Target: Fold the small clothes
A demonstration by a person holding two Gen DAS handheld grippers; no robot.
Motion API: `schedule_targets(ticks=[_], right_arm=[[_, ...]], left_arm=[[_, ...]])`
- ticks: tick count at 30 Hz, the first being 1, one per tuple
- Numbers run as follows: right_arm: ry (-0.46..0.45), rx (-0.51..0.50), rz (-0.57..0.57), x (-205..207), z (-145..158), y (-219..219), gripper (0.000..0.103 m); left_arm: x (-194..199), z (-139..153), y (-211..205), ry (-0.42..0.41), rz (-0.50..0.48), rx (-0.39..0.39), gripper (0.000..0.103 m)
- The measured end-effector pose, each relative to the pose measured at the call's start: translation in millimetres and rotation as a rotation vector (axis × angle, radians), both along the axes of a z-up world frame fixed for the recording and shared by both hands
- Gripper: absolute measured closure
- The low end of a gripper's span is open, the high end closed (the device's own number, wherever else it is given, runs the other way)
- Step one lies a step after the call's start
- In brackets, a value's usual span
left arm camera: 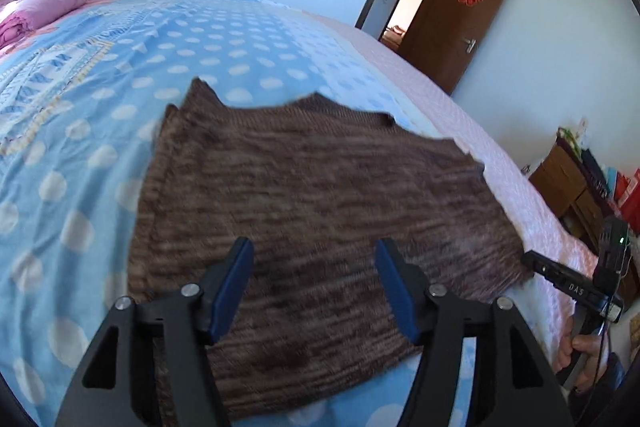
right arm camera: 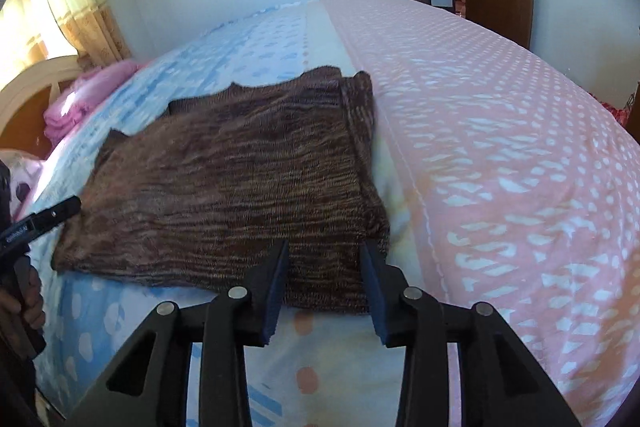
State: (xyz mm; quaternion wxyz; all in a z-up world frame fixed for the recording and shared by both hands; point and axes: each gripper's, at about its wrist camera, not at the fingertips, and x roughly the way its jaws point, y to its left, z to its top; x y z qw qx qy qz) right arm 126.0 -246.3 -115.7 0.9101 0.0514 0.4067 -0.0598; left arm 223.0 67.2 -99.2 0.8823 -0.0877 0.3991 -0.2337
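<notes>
- Here, a brown knit (left arm camera: 312, 195) lying flat on the bed (left arm camera: 100, 155), part-folded by the look of it, one side panel doubled over along the edge nearest the pink sheet (right arm camera: 500, 155).
- Left claw (left arm camera: 314, 287) wide open, nothing held, hovering over the near middle of the knit; contact with the cloth impossible to tell.
- Right claw (right arm camera: 324, 279) also spread wide and empty, poised at the near hem by the corner next to the pink sheet.
- Seen from the left wrist view, right claw at the knit's right corner, just at the mattress edge.
- Probably about to pinch the near hem at two places and carry it toward the neckline.
- Risks from here:
  - Pinching only the top layer, so the doubled panel slides out and the fold opens.
  - Catching the bedsheet along with the knit, dragging the blue dotted cover up too.
  - Uneven lift, left claw sitting further in than the right, giving a skewed crease.
  - Loose stretchy knit sagging between the two grips and bunching in the middle.
  - Corner near the mattress edge slipping off the side if nudged outward.
- Frames blurred, so exact hem line hard to judge.
</notes>
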Motion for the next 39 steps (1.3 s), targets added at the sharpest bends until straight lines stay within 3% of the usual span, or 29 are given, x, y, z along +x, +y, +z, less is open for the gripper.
schedule_targets(ticks=[4,6,8,12,18,21,25,29,33,37,39], right_arm=[[-0.016,-0.015,-0.046,-3,-2,1,0.068],[-0.026,-0.039,-0.038,-9,-5,6,0.068],[-0.019,-0.042,-0.006,-10,-4,10,0.097],[-0.005,-0.05,0.013,-24,5,8,0.098],[0.024,-0.002,0.015,-37,2,-5,0.098],[0.019,0.066,-0.002,-41,7,-14,0.097],[-0.15,0.024,-0.089,-51,47,-23,0.093],[-0.2,-0.012,-0.011,-10,72,-5,0.093],[-0.213,-0.04,0.08,56,80,23,0.093],[-0.139,-0.021,0.053,119,54,22,0.093],[-0.069,-0.03,0.04,142,27,14,0.093]], left_arm=[[-8,-15,-10,-0.013,-0.023,0.052,0.037],[-10,-14,-8,-0.027,-0.028,0.04,0.032],[-9,-15,-7,-0.019,-0.028,0.032,0.032],[-11,-16,-8,-0.03,-0.045,0.032,0.027],[-8,-19,3,-0.014,-0.054,-0.047,0.027],[-7,-19,4,-0.01,-0.054,-0.06,0.027],[-9,-13,8,0.004,-0.037,-0.054,0.027],[4,6,13,-0.009,0.017,-0.061,0.026],[45,23,8,-0.039,0.094,0.014,0.023],[93,19,5,-0.035,0.173,0.062,0.023],[114,7,8,-0.022,0.246,0.128,0.023]])
